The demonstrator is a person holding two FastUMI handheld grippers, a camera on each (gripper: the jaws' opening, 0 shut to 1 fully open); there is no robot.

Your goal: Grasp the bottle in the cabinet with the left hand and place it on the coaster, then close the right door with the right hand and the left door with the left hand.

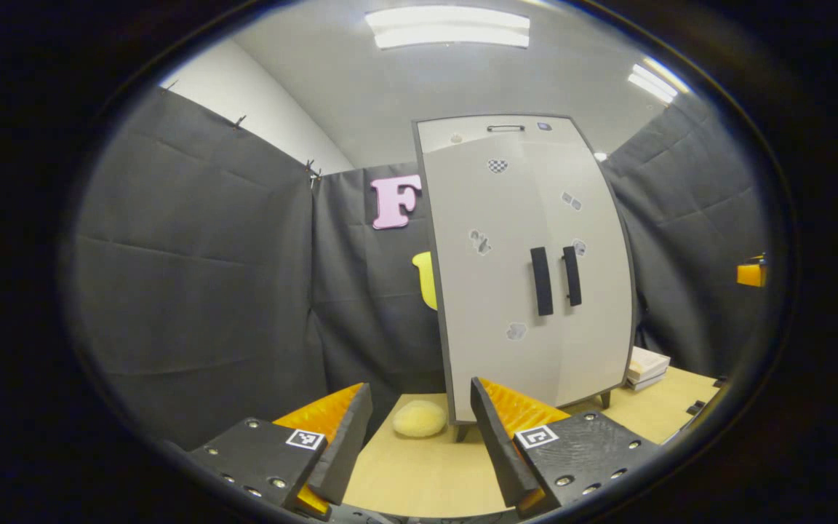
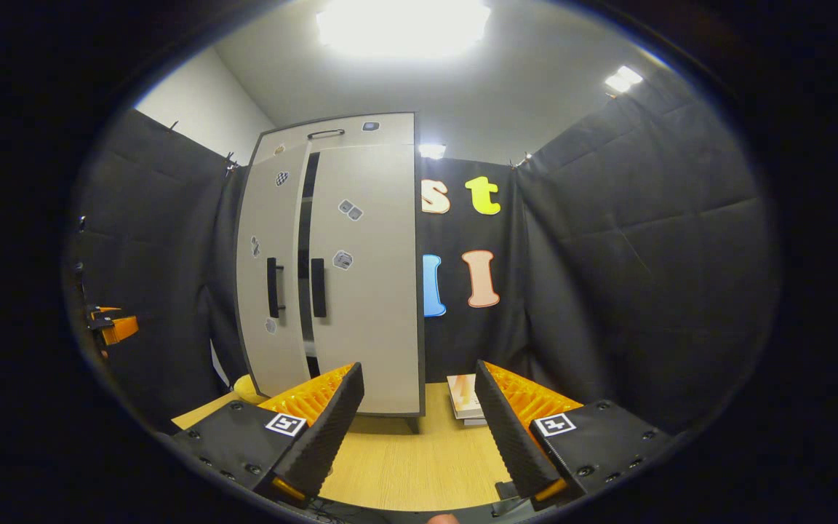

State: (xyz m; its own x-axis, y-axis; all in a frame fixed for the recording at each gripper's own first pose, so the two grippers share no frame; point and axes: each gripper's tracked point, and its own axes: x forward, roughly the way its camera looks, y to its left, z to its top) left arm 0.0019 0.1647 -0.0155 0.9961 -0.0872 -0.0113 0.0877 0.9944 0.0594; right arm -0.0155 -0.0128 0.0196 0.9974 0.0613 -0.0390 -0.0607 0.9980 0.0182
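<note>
From the left gripper view I see the cabinet (image 1: 528, 269) standing on the wooden bench (image 1: 426, 473), its two pale flat doors looking flush, with a pair of dark vertical bar handles side by side near the middle. Small stickers dot the door faces. The left gripper (image 1: 421, 429) hangs in front of it, fingers spread wide with nothing between them; their inner faces are ribbed. A soft, round, fuzzy yellow coaster (image 1: 419, 419) lies on the bench just left of the cabinet's foot, and a stack of books (image 1: 647, 367) sits to the cabinet's right.

The right gripper view tells me something the other does not: a dark gap runs between the doors, so the left door (image 2: 268, 276) stands slightly ajar beside the right door (image 2: 368, 276). The right gripper (image 2: 419, 411) is also wide apart and empty. I cannot make out the bottle inside.
</note>
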